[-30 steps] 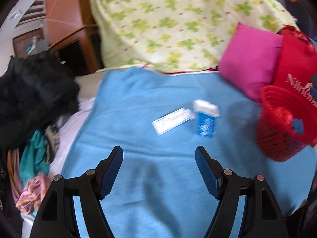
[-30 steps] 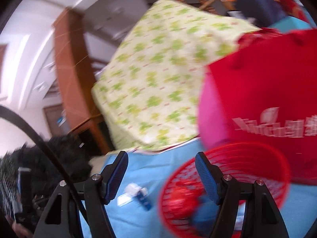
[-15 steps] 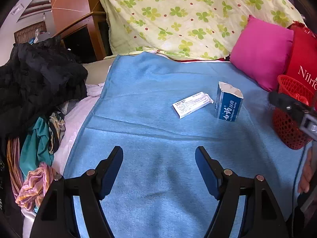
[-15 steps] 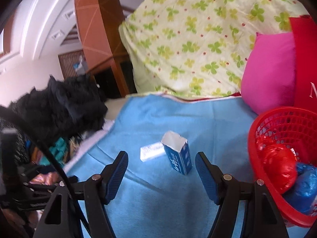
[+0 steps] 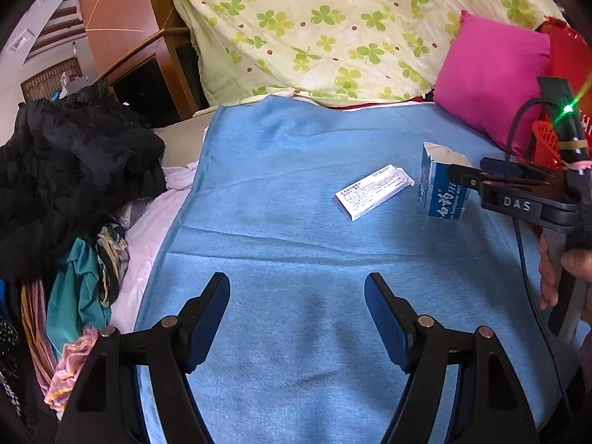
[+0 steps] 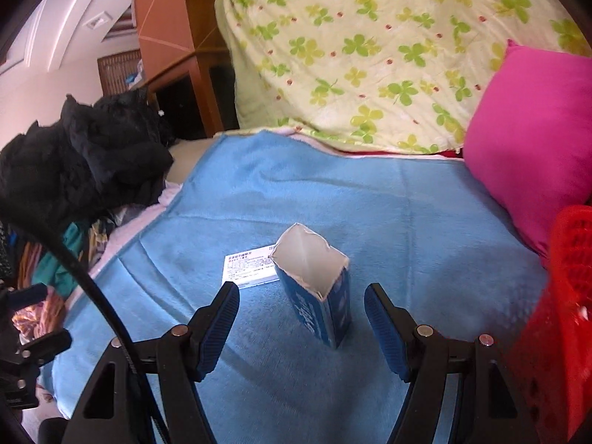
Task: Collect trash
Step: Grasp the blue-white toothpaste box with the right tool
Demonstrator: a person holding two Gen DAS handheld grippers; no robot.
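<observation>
Blue carton (image 6: 317, 288) upright on blue blanket (image 6: 407, 229), long axis vertical, torn top open, white box (image 6: 248, 267) flat just behind. Right gripper (image 6: 301, 323) nearer: jaws wide, empty, straddling carton. Left gripper (image 5: 297, 316) wide, empty, well short.

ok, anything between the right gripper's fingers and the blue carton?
Nothing. In the right wrist view the blue carton stands upright between the open right gripper, with only bare blue blanket in the gaps on both sides.

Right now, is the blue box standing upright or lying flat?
Upright. The blue box stands on its narrow end on the blanket, with its torn-open top facing up.
</observation>
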